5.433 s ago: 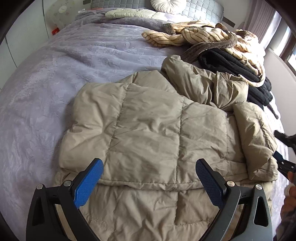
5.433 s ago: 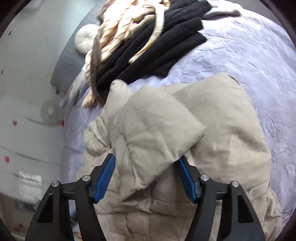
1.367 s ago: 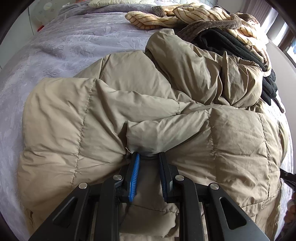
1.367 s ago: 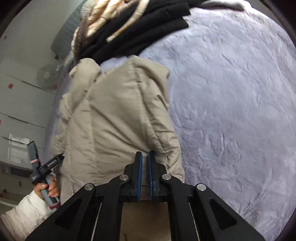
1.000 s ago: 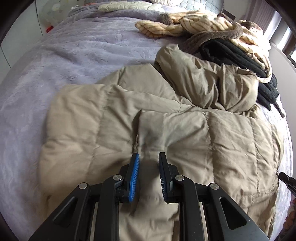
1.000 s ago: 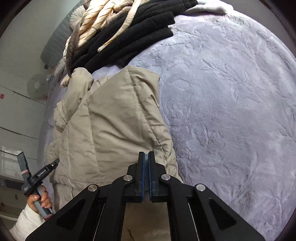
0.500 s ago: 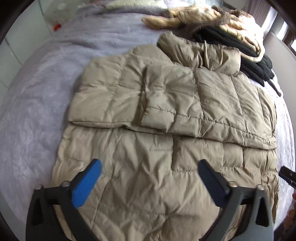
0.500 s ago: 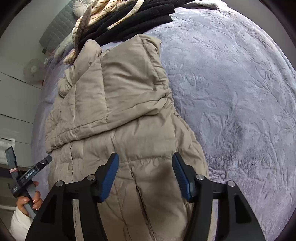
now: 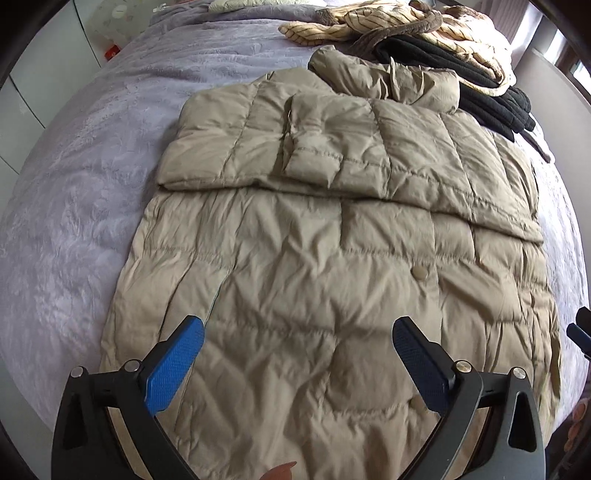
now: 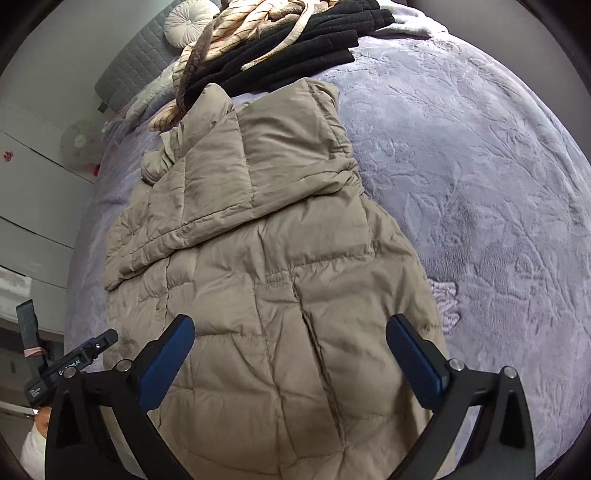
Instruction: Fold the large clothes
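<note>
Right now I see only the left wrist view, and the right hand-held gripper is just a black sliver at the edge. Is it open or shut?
Observer: Open. In the right wrist view the right hand-held gripper has its jaws spread wide over the beige jacket, holding nothing.
Operator: Which part of the jacket is in front of it?
Observer: The lower body, close to the side edge that meets the purple blanket; a long pocket slit shows between the jaws.
Operator: What lies beyond the black clothes?
Observer: A round white cushion beside the grey headboard.
</note>
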